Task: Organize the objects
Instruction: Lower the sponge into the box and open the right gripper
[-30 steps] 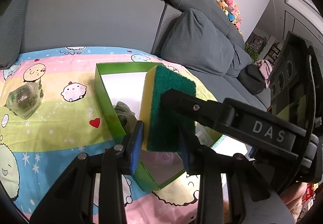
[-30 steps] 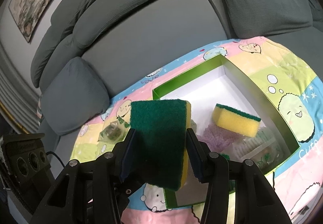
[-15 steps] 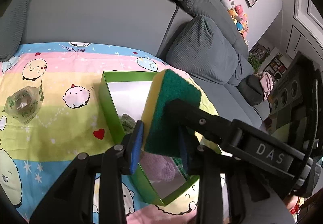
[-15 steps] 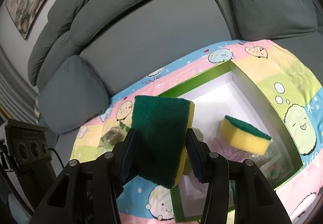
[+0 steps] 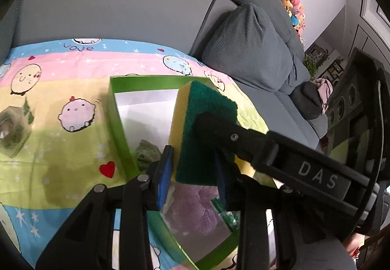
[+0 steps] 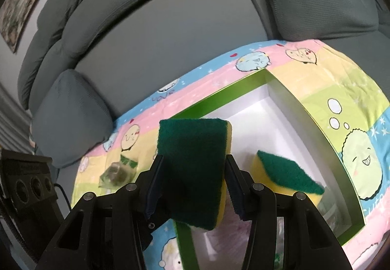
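Grey sofa (image 6: 170, 33): fills the far side of both views, with loose cushions at its left and right ends.
Blanket (image 5: 61, 89): pastel stripes with cartoon faces, spread over the seat.
Green box (image 6: 314, 123): lies open on the blanket, white inside; it holds a second sponge (image 6: 287, 175) tilted near the right wall, a purple fluffy item (image 5: 195, 204) at the near end and a green cloth lump (image 5: 146, 153) by the left wall.
Right gripper (image 6: 195, 184): fingers clenched on the held sponge (image 6: 192, 167), green scouring face up, above the box's near left corner.
Left gripper (image 5: 192, 175): its blue pads flank the same sponge; whether they press it, cannot tell.
Clear packet (image 6: 117, 172): on the blanket left of the box, well apart.
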{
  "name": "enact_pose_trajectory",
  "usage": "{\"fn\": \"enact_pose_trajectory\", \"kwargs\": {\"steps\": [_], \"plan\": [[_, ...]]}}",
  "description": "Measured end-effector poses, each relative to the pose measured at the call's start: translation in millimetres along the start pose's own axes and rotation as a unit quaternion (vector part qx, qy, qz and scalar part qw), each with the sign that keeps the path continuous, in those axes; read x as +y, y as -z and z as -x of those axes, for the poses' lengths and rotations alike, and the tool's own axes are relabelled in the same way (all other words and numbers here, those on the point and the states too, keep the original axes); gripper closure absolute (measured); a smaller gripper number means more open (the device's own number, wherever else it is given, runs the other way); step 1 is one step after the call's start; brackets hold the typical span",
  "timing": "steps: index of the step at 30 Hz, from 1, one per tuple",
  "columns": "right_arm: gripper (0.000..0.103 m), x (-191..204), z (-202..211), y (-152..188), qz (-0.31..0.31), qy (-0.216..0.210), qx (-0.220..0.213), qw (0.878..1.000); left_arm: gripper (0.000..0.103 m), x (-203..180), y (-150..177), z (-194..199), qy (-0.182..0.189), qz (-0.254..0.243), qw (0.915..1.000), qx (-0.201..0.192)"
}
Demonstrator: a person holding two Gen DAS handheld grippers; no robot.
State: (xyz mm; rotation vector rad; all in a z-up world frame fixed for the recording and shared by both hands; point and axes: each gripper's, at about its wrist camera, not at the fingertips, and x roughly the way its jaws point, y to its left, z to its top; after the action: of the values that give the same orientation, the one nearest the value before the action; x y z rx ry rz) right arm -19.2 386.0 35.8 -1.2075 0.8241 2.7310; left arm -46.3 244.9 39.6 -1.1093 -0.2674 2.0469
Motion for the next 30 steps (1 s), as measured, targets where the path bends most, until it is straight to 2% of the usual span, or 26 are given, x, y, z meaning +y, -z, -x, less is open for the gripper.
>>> {"fn": "enact_pose_trajectory", "kwargs": {"steps": [11,19,25,30], "plan": [[0.051,-14,-23,-11,-0.019,0.028,0.021,0.999,0.072,15,-7,-31,0.015,0.035,0.9986,0.036],[0.051,-18,-31,-12,-0.023,0.046,0.030,0.998,0.072,17,-7,-43,0.017,0.043,0.9973,0.058],[0.051,-30,-42,-11,-0.047,0.049,0.055,0.996,0.072,17,-6,-50,-0.002,0.042,0.9965,0.072],[0.051,-35,-41,-12,-0.063,0.047,0.058,0.995,0.072,19,-8,-51,0.003,0.053,0.9957,0.076]]}}
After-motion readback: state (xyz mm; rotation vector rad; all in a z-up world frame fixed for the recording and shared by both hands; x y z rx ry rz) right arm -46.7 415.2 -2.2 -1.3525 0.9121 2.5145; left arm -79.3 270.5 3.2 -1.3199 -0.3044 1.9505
